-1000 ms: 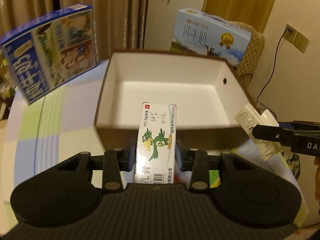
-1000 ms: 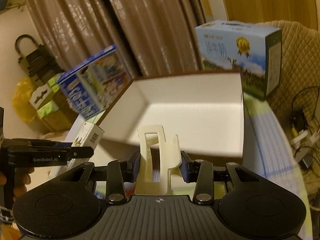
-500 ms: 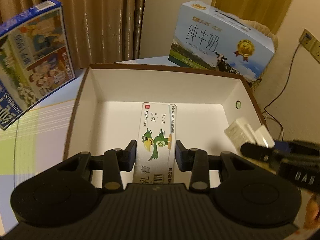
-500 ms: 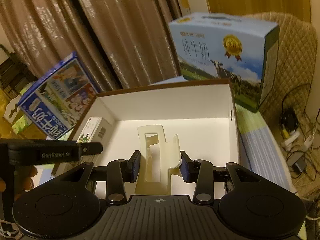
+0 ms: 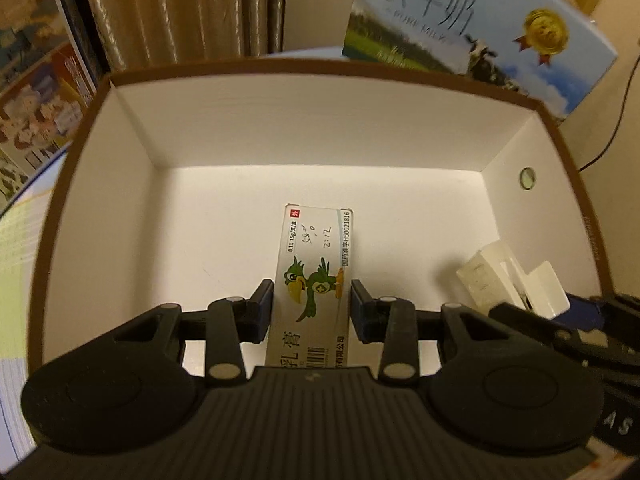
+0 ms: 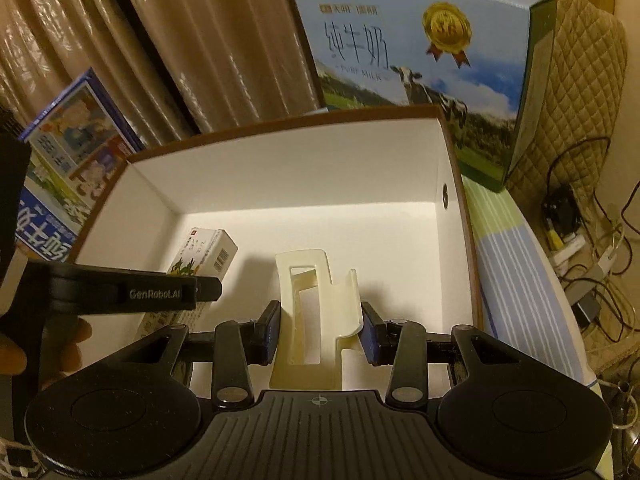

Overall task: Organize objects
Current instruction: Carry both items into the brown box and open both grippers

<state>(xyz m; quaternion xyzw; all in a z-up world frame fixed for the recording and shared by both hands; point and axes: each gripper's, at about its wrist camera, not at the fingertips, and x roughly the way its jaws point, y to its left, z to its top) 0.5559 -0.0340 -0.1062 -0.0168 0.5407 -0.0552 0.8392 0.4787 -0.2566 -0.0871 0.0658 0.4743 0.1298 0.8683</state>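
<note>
Over the white-lined storage box (image 5: 132,148), the left gripper (image 5: 312,300) was clamped on a medicine carton (image 5: 316,264) with a green bird on it, pointing to 12 o'clock. At about 3 o'clock from it, the right gripper (image 6: 318,320) was pinching a cream plastic holder (image 6: 310,300) above the box floor. A milk carton (image 6: 420,52) sat behind, around 1 o'clock

Small white medicine carton (image 5: 314,280), printed with a green cartoon bird, barcode and handwritten marks, is held lengthwise above the white floor of the open brown-rimmed box (image 5: 320,76), left of centre. Cream plastic clip-like holder (image 6: 316,312), with a rectangular cut-out, is held upright inside the same box, right of the carton.
</note>
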